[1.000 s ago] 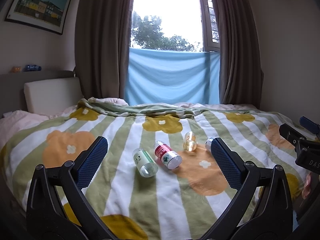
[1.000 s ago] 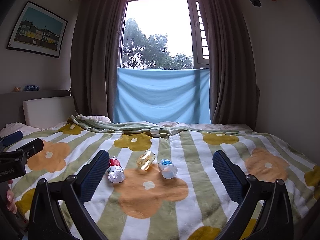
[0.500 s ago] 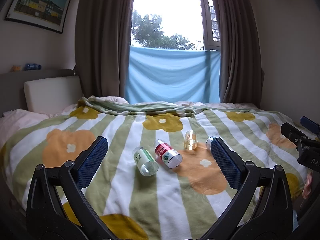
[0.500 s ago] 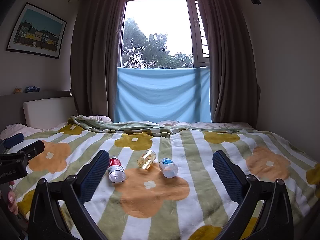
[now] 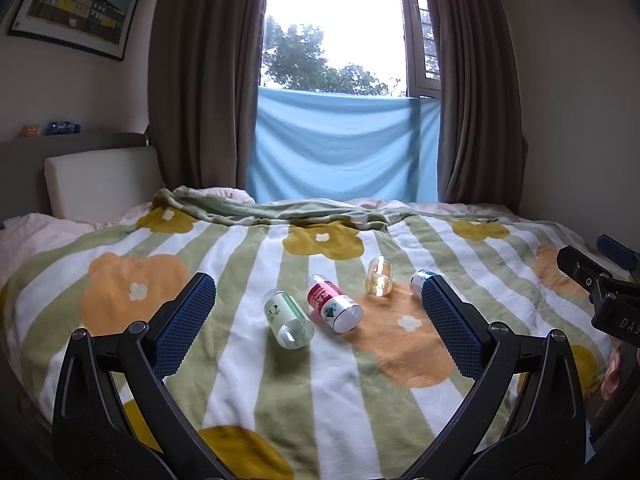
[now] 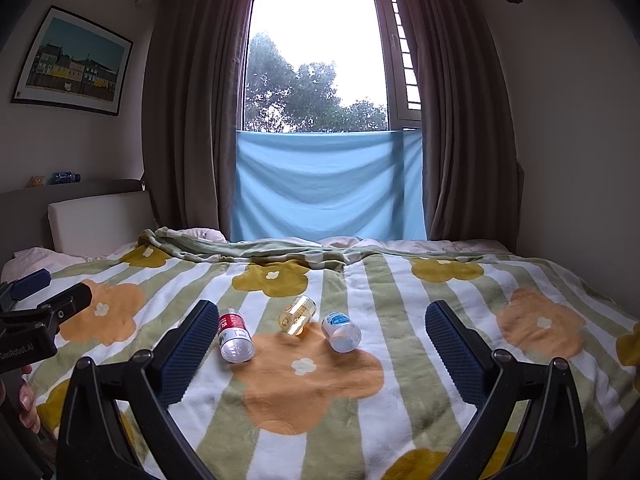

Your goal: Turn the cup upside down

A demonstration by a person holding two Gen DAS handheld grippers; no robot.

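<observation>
- Bedroom with a curtained window; a bed carries a striped, flowered blanket (image 5: 320,392), and four small cups lie on their sides in a loose row across its middle.
- Cups in the left view: green-label cup (image 5: 288,318), red-label cup (image 5: 334,303), amber cup (image 5: 379,275), and blue-label cup (image 5: 417,279), partly hidden behind a finger.
- Left tongs (image 5: 318,320) are spread wide and empty, hovering short of the cups; the green-label and red-label cups sit between and beyond the fingers.
- Right tongs (image 6: 320,354) are likewise released and empty, with the red-label, amber and blue-label (image 6: 341,331) cups ahead of them.
- Judgement: which cup is meant is unclear. The green-label cup is nearest the left tongs; the blue-label cup suits the right.
- Orientation: each cup's long axis lies roughly flat on the blanket. The green-label and red-label cups run diagonally, one round end towards the camera and to the right.
- No cup stands upside down yet.
</observation>
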